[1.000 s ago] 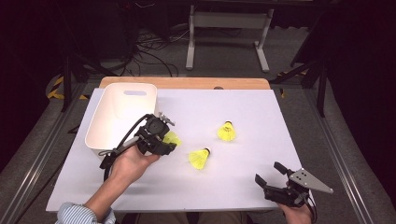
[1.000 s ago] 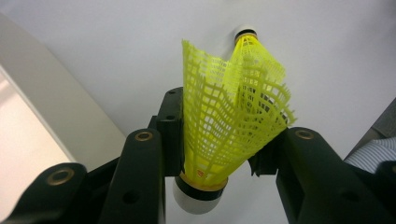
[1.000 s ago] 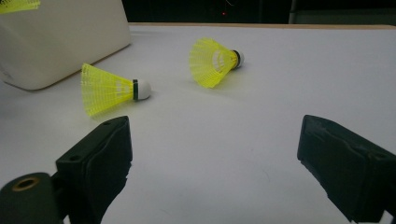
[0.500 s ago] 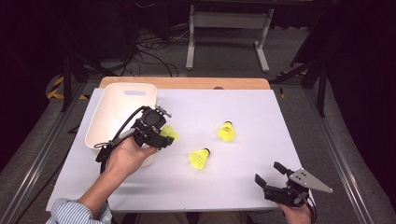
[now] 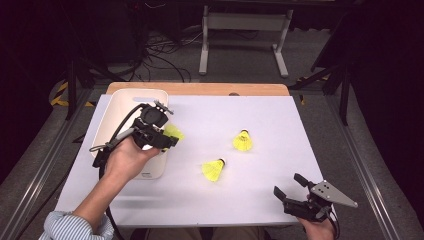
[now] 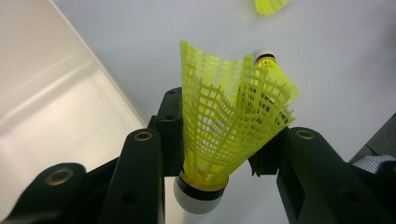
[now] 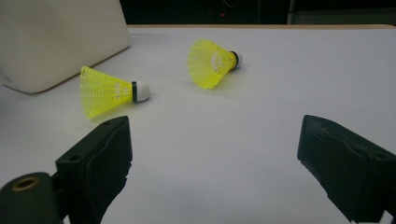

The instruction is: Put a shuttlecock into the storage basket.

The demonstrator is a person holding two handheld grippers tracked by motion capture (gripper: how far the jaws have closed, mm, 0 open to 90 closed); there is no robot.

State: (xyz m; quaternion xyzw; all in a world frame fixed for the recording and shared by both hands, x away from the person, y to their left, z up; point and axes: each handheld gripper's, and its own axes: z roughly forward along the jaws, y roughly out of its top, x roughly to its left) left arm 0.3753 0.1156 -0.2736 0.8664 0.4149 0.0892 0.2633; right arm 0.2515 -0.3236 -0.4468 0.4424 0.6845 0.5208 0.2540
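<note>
My left gripper (image 5: 168, 138) is shut on a yellow mesh shuttlecock (image 5: 174, 132), lifted over the right rim of the white bin (image 5: 122, 107). In the left gripper view, the jaws (image 6: 219, 156) pinch its skirt (image 6: 219, 121) with the white cork end pointing back at the camera. Two more yellow shuttlecocks lie on the white table: one at mid right (image 5: 242, 141), one nearer the front (image 5: 214, 169). My right gripper (image 5: 291, 186) rests open at the front right corner. Its own view (image 7: 215, 158) faces the nearer shuttlecock (image 7: 109, 93) and the farther one (image 7: 210, 63).
The white table top (image 5: 280, 115) sits on a wooden board whose back edge shows (image 5: 200, 88). The bin's side wall (image 7: 60, 37) stands left of the two loose shuttlecocks. A metal stand and cables are on the dark floor beyond the table.
My left hand has risen and moved back and left toward the bin, carrying the shuttlecock. The right gripper and the two loose shuttlecocks have not moved.
</note>
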